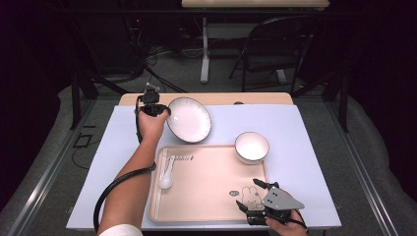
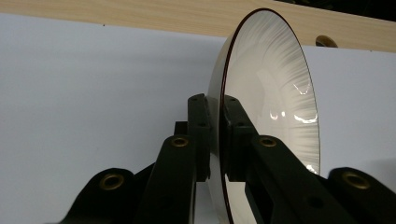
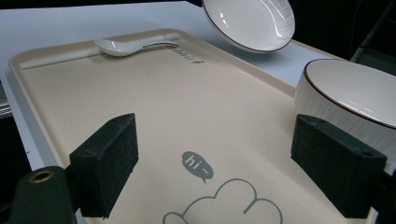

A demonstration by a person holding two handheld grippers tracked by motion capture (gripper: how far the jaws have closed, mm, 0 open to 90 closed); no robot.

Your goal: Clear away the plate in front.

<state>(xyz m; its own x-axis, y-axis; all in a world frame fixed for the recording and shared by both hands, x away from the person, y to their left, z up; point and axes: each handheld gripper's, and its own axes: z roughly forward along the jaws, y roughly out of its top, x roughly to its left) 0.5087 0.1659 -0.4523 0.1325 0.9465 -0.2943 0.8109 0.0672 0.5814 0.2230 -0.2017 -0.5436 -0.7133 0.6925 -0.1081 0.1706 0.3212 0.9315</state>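
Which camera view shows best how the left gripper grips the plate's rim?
The left gripper view: the left gripper has its jaws clamped on the plate rim, seen close and edge-on. The high view shows the plate tilted in the hand; the right gripper view shows it raised beyond the tray.

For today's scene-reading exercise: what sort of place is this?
Probably a lab or workshop set up for recording tabletop tasks: a table with tableware on a tray, cables on the floor, a folding chair behind.

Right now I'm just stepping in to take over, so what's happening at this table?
A person works with a gripper in each hand. The left gripper has its jaws shut on the rim of a white plate, held tilted off the table beyond the tray. The right gripper hovers open over the tray's near corner. A spoon lies in the tray; a bowl sits at its far right corner.
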